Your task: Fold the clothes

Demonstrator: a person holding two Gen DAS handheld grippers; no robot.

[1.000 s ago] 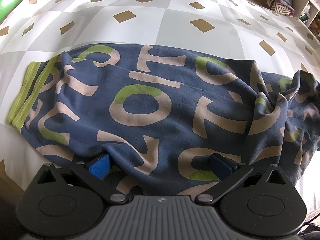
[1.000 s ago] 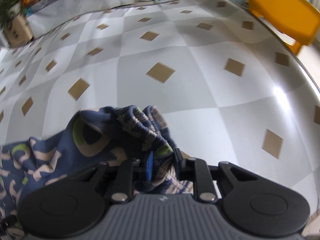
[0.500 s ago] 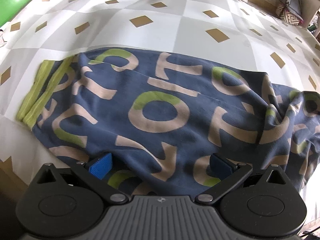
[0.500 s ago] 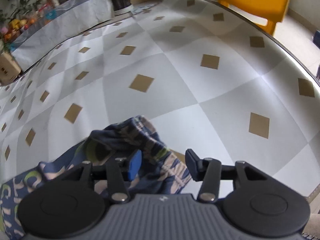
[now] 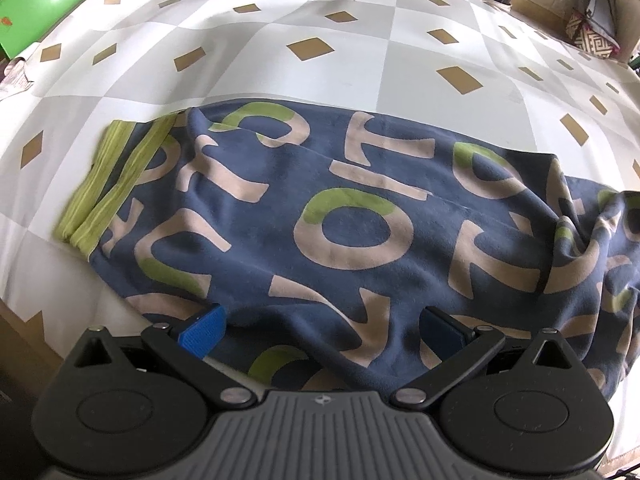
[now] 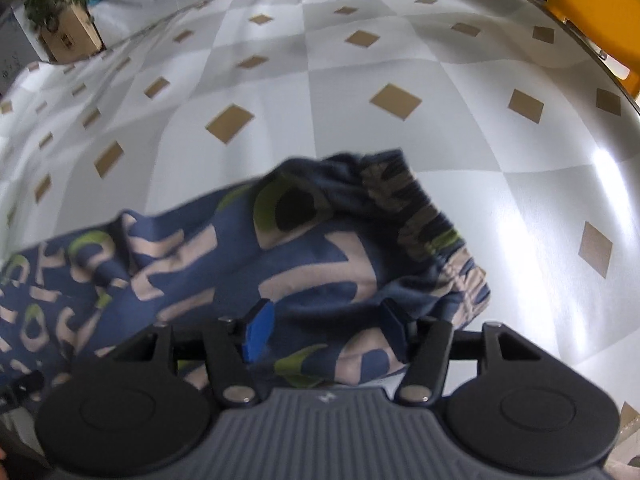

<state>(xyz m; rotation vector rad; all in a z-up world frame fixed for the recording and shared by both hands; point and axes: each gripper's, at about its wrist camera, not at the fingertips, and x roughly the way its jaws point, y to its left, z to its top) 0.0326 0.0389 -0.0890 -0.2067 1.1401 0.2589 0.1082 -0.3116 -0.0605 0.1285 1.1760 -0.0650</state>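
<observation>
Right tool (image 6: 326,330) newly parted — one garment (image 5: 352,232), two tools, one bedsheet (image 5: 280,72).

The navy garment (image 5: 348,236) carries large beige and green letters, among them a clear "O", "T" and "V", forming no readable word; markings on the cardboard box (image 6: 70,34) are too blurred.

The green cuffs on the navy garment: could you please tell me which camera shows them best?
The left wrist view: both green cuffs lie flat at the navy garment's left end, unobstructed. The right wrist view shows only its bunched waistband end; no cuffs appear.
</observation>
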